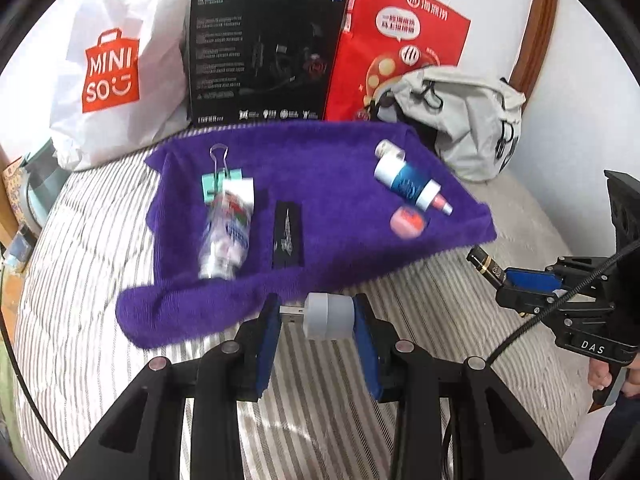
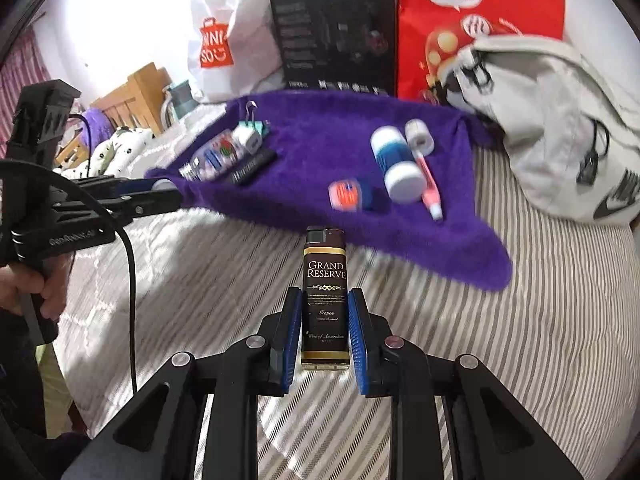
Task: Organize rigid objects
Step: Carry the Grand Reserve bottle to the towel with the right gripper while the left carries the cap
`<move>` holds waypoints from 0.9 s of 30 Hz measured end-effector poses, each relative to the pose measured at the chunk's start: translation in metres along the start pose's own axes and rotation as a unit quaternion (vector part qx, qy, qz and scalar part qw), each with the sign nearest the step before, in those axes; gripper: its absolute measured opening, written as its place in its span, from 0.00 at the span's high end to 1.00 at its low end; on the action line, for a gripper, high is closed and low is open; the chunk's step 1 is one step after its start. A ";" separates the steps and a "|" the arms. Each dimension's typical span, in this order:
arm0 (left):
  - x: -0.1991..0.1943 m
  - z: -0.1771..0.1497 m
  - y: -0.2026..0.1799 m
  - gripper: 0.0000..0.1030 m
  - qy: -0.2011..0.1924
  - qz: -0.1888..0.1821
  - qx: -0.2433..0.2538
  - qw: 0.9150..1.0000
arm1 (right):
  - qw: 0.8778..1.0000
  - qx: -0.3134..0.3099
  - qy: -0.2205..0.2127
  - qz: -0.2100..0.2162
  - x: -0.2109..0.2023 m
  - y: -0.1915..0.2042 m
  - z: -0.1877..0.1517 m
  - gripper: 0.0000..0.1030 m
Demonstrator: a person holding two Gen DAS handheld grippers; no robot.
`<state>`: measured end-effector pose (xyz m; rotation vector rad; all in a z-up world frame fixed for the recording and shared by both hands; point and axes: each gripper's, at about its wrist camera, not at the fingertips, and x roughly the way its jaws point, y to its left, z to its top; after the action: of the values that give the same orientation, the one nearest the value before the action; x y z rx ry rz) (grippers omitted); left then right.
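Left gripper (image 1: 316,316) jaws clamp small white USB plug adapter (image 1: 326,316) end-on & right gripper (image 2: 324,332) jaws pinch slim dark-labelled lighter (image 2: 324,300) low, so either may pivot/slip onto striped bed (image 2: 500,340) short of purple fleece towel (image 2: 320,152).

On my right wrist view I read "GRAND RESERVE" in pale letters on the dark lighter (image 2: 325,300), with smaller script lower down where I make out "Grapes" and "Wine of Australia". From the left wrist view the white plastic bag (image 1: 120,68) carries an orange panel reading "MINI SO", the black box (image 1: 260,52) shows "HECATE" at its top corner and "EDIFIER" at its bottom edge, and the right gripper (image 1: 486,268) has "DAS" on its body. The red paper bag's (image 1: 400,40) Chinese characters I cannot read surely.
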<state>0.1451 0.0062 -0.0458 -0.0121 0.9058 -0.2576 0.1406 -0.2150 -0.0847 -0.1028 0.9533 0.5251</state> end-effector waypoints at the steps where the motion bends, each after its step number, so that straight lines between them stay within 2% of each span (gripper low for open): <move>1: 0.000 0.004 0.001 0.67 -0.002 0.001 0.000 1.000 | 1.000 0.000 -0.004 0.005 -0.001 0.000 0.006 0.77; 9: 0.000 0.016 0.020 0.67 -0.007 0.015 -0.006 1.000 | 0.999 -0.020 -0.024 0.011 0.015 -0.005 0.065 0.77; 14: 0.001 0.011 0.045 0.67 -0.004 0.028 -0.025 0.999 | 1.000 -0.017 -0.020 0.003 0.051 -0.017 0.110 0.77; 18: 0.002 0.009 0.060 0.67 -0.003 0.035 -0.034 0.999 | 1.000 -0.015 -0.001 -0.007 0.090 -0.021 0.138 0.77; 23: 0.004 0.008 0.069 0.67 -0.004 0.034 -0.038 0.999 | 0.999 -0.025 0.035 -0.017 0.130 -0.014 0.145 0.77; 27: 0.007 0.009 0.073 0.67 -0.011 0.029 -0.041 0.999 | 0.997 -0.034 0.054 -0.035 0.145 -0.010 0.139 0.77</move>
<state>0.1719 0.0741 -0.0538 -0.0639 0.8925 -0.1654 0.3168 -0.1254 -0.1205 -0.2278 1.0342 0.4915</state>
